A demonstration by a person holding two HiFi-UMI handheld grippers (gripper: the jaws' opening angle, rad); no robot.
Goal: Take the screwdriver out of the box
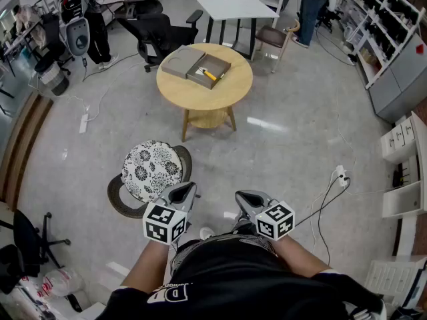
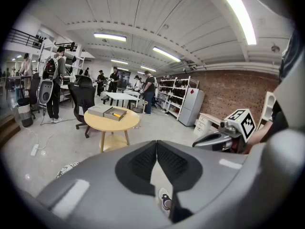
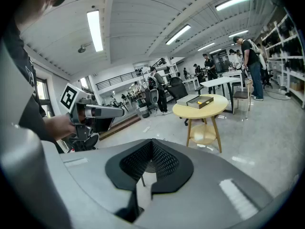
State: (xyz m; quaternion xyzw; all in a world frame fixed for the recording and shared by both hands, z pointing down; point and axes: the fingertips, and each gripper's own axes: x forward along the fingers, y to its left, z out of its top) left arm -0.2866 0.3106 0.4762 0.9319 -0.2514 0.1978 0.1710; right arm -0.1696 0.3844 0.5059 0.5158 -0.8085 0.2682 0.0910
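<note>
An open grey box (image 1: 209, 71) lies on a round wooden table (image 1: 230, 89), its lid (image 1: 183, 63) beside it on the left. A yellow-handled screwdriver (image 1: 209, 75) rests inside the box. Both grippers hang close to the person's body, far short of the table. My left gripper (image 1: 189, 188) is shut with nothing in it, and my right gripper (image 1: 242, 196) beside it is shut and empty too. In the left gripper view the pads meet at my left gripper (image 2: 156, 149), with the box (image 2: 115, 113) far ahead. The right gripper view shows my right gripper (image 3: 151, 148) shut and the box (image 3: 200, 101) in the distance.
A round stool with a black-and-white patterned cushion (image 1: 152, 171) stands on the floor between me and the table. Behind the table are a black office chair (image 1: 157, 29) and a white table (image 1: 233, 7). A power strip with cables (image 1: 340, 174) lies at right, near white shelves (image 1: 400, 139).
</note>
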